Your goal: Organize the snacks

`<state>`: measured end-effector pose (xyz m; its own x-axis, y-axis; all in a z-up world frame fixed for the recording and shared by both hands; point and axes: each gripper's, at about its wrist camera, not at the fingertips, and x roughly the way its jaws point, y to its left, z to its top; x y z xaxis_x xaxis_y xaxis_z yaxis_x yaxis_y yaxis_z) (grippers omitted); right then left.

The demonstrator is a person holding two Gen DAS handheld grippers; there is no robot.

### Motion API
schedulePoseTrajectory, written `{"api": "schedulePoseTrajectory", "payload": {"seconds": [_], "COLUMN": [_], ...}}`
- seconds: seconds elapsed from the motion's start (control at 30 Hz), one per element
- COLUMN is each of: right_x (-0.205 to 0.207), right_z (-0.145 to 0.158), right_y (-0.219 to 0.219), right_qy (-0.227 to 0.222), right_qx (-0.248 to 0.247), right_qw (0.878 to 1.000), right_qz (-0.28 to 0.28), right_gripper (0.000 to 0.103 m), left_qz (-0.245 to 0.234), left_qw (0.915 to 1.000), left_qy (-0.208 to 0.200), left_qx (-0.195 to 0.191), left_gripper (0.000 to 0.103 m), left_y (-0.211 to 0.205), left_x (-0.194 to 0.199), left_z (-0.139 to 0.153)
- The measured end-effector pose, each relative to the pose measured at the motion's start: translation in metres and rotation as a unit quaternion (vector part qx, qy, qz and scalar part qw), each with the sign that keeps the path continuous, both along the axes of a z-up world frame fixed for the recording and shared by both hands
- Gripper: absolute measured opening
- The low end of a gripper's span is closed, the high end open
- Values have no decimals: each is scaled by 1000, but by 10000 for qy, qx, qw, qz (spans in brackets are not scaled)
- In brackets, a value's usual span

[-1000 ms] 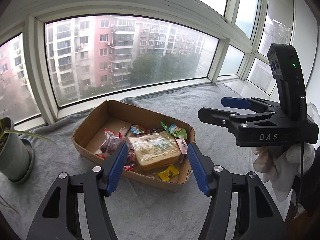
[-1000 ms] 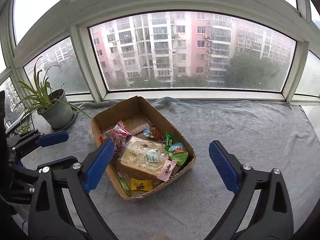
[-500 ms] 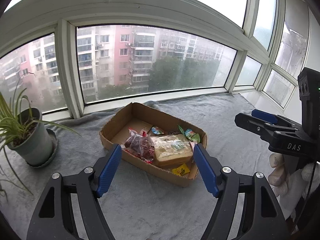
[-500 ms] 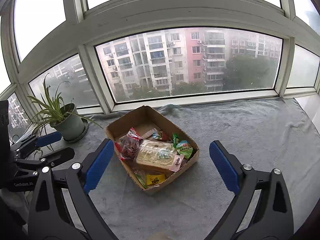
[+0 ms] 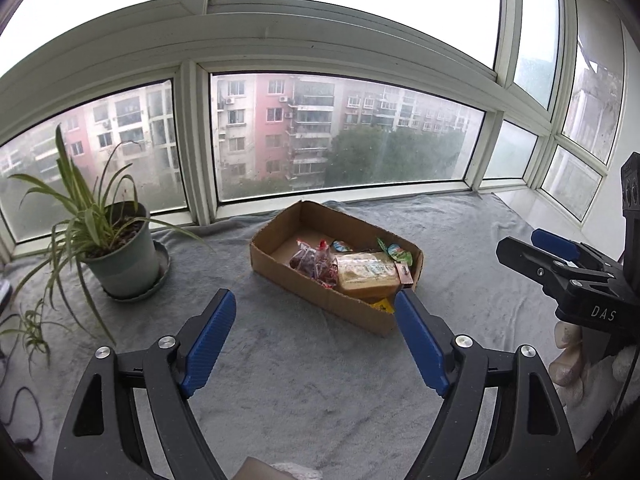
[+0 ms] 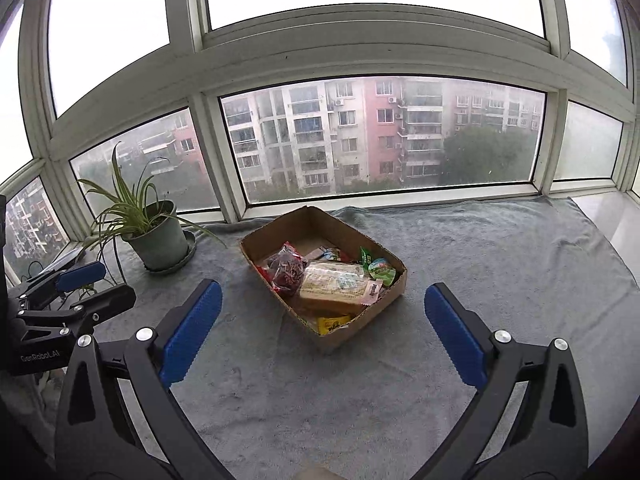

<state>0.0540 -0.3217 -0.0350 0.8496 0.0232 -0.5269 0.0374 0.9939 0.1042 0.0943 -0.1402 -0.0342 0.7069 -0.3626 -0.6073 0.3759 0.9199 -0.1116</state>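
From the left wrist view, the left tongs [image 5: 316, 336] are standing open with their jaws opening wider, and nothing is lying between the blue pads. The cardboard box [image 5: 320, 292] is sitting ahead and a little to the right of them on the grey blanket [image 5: 300, 392] that is covering the window ledge, its long axis running diagonally from far left to near right. Its near right corner is lying just beyond the right pad. Snacks are filling the nearer half of the box: a red bag [image 5: 314, 264], a wrapped bread loaf [image 5: 366, 276] and a green cup [image 5: 398, 250]. The right tongs [image 5: 536, 246] are showing at the right edge, also empty. A potted plant [image 5: 116, 248] is standing well to the left.

From the right wrist view, the right tongs [image 6: 322, 332] are gaping at their widest, jaws opening, and holding nothing. The box [image 6: 376, 312] is lying straight ahead, framed between the two pads but well beyond them. The loaf [image 6: 332, 286] is lying along the box's long axis, with the red bag [image 6: 286, 270] on its left. The left tongs [image 6: 94, 282] are hovering at the left, nearer the plant [image 6: 154, 236].

Neither hand looks clearly nearer; the box is lying more squarely before the right one.
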Motion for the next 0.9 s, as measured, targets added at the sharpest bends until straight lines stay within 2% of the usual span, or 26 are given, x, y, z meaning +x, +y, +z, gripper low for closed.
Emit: {"api": "schedulePoseTrajectory", "payload": {"seconds": [0.3, 0.9], "right_x": [-19, -25], "right_z": [-3, -10], "right_y": [18, 24], "right_qy": [24, 124], "right_qx": [-134, -158], "right_qw": [9999, 9998], "right_qz": [-16, 65], "right_gripper": [103, 103], "left_qz": [161, 390], "left_qw": [9999, 9991], "left_qy": [17, -92], "left_qx": [-43, -103], "left_gripper": [82, 82], "left_y": [18, 32], "left_x": [-24, -40], "left_z": [-2, 5]}}
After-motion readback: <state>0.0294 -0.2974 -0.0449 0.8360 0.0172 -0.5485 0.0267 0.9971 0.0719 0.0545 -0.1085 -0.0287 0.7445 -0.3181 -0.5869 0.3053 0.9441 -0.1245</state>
